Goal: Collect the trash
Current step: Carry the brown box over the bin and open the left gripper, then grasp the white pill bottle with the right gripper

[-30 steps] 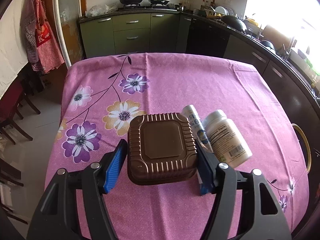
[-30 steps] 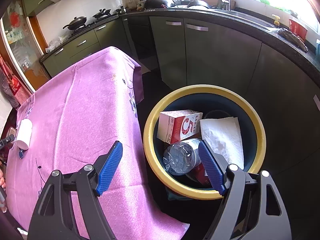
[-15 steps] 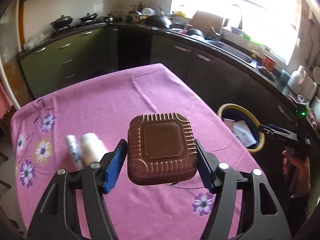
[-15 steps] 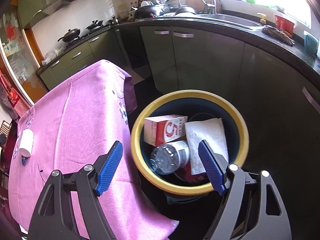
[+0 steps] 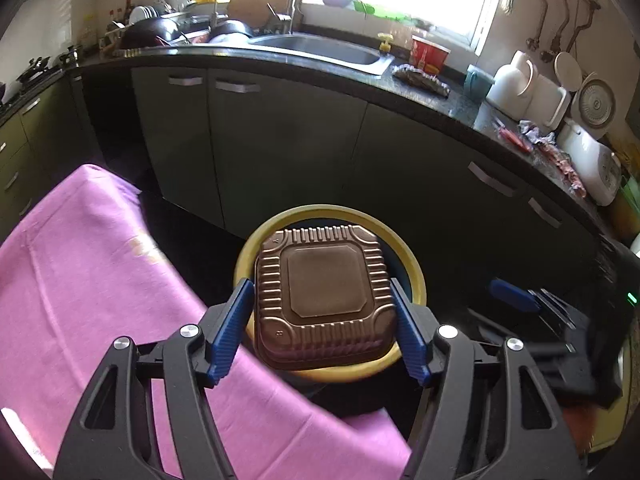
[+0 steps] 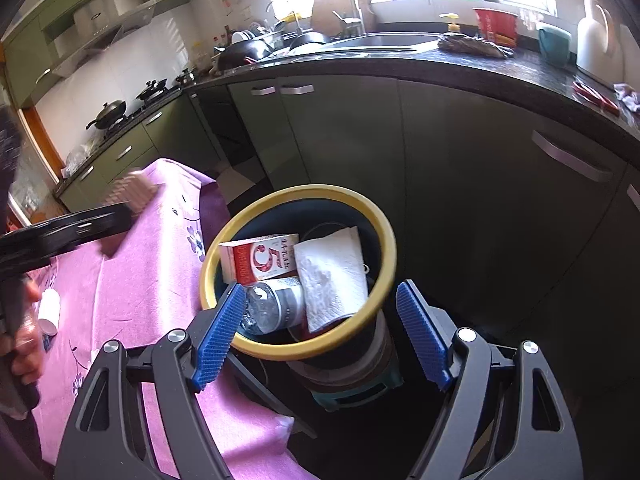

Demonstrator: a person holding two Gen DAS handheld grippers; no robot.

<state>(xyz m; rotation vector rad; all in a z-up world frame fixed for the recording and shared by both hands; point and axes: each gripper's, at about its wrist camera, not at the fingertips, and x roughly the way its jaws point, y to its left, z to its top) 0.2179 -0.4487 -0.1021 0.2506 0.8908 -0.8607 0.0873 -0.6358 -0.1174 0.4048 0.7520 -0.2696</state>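
A brown ribbed plastic container (image 5: 324, 296) sits clamped between the blue pads of my left gripper (image 5: 321, 312), which is shut on it. It hangs over the yellow-rimmed trash bin (image 5: 414, 268) beside the pink-clothed table (image 5: 92, 280). My right gripper (image 6: 320, 300) stands open and empty just in front of the bin (image 6: 298, 192). Inside the bin lie a red-and-white carton (image 6: 260, 258), a white paper towel (image 6: 332, 276) and a clear plastic bottle (image 6: 272, 304). In the right wrist view, the left gripper with the container (image 6: 130, 194) appears blurred at the left.
A white pill bottle (image 6: 50, 310) lies on the pink flowered cloth (image 6: 140, 280) near a person's hand (image 6: 20, 344). Dark cabinets (image 6: 460, 184) and a counter with a sink (image 5: 320, 50) stand behind the bin. My right gripper's blue pad (image 5: 514, 296) shows at the right.
My left gripper has swung to the right with the brown container, from above the table and its bottles to over the bin. My right gripper has shifted slightly, staying open.
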